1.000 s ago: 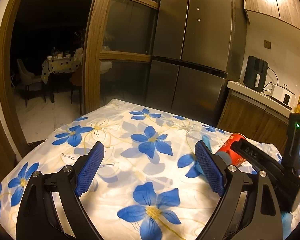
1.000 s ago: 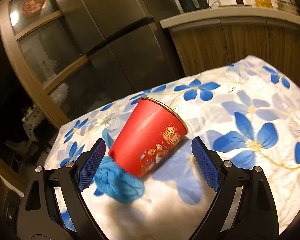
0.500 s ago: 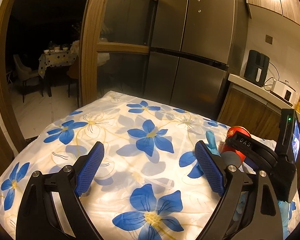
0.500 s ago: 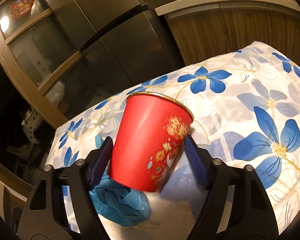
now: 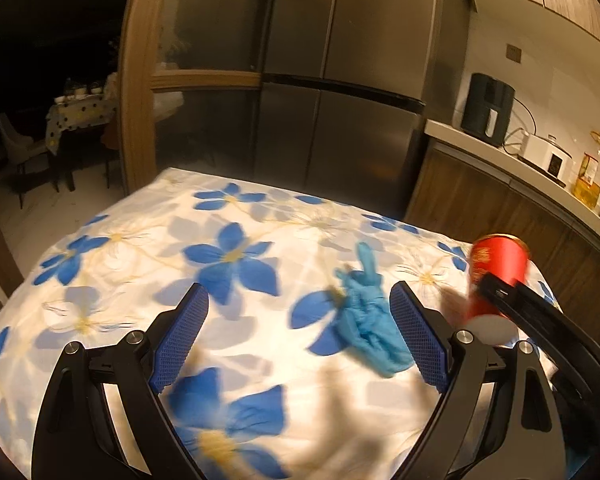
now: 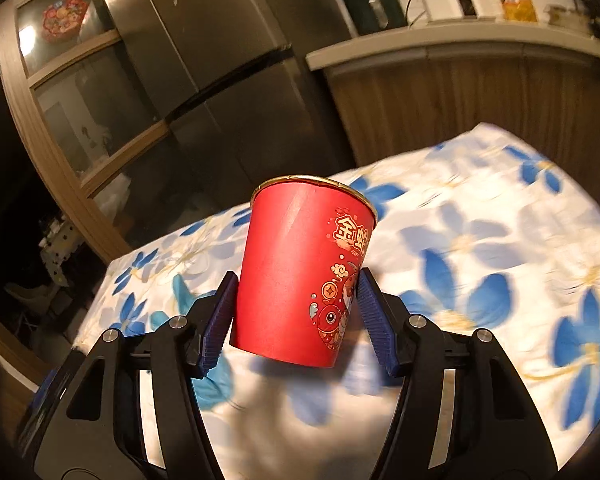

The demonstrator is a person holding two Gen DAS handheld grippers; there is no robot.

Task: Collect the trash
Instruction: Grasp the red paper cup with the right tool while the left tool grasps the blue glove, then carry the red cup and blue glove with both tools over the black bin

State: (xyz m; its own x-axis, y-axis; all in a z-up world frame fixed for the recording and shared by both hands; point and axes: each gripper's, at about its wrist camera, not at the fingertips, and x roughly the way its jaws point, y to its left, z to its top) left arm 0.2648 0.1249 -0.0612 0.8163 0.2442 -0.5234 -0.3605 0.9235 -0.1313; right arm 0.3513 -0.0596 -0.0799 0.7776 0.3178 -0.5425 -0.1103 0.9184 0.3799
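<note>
red paper cup sits pinched in my right tool, whose jaws have just been closing, lifted off the floral tabletop, while my left tool hangs spread near the blue glove.

A red paper cup with gold rim and printed festive design stands nearly upright, lifted; a crumpled blue disposable glove lies at its nine o'clock.

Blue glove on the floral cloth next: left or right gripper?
Left. The left gripper is open and empty, with the crumpled blue glove just inside its right finger. The right gripper has been closing around the red cup.
</note>
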